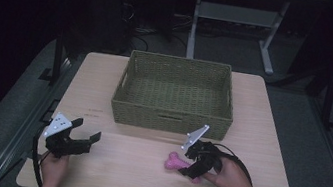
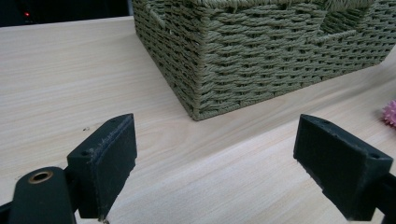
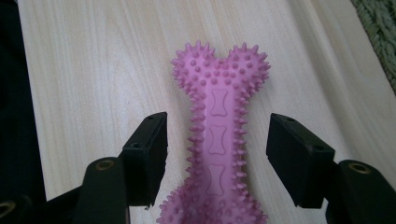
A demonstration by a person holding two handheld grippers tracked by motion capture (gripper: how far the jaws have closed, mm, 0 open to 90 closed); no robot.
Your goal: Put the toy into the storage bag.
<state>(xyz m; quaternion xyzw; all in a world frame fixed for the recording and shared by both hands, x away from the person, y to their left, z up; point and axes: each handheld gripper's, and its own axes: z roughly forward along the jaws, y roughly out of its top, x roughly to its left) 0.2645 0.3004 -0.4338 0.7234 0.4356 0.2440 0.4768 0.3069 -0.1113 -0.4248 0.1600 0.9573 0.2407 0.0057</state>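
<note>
A pink spiky bone-shaped toy [image 1: 175,162] lies flat on the wooden table [image 1: 130,179], in front of a woven green basket [image 1: 171,117]. My right gripper [image 1: 191,171] is open and straddles the toy's shaft, one jaw on each side with gaps to both. In the right gripper view the toy [image 3: 217,126] runs lengthwise between the jaws of that gripper [image 3: 217,156]. My left gripper [image 1: 85,137] rests low at the table's front left, open and holding nothing. In the left gripper view its jaws frame bare table [image 2: 215,182] and the basket's corner [image 2: 201,88]; the toy's tip [image 2: 390,113] peeks in at the right edge.
The basket [image 1: 177,92] looks empty and stands at mid-table toward the far edge. Beyond the table are dark floor, cables and a metal stand [image 1: 267,49]. Bare tabletop lies between the two grippers [image 1: 129,153].
</note>
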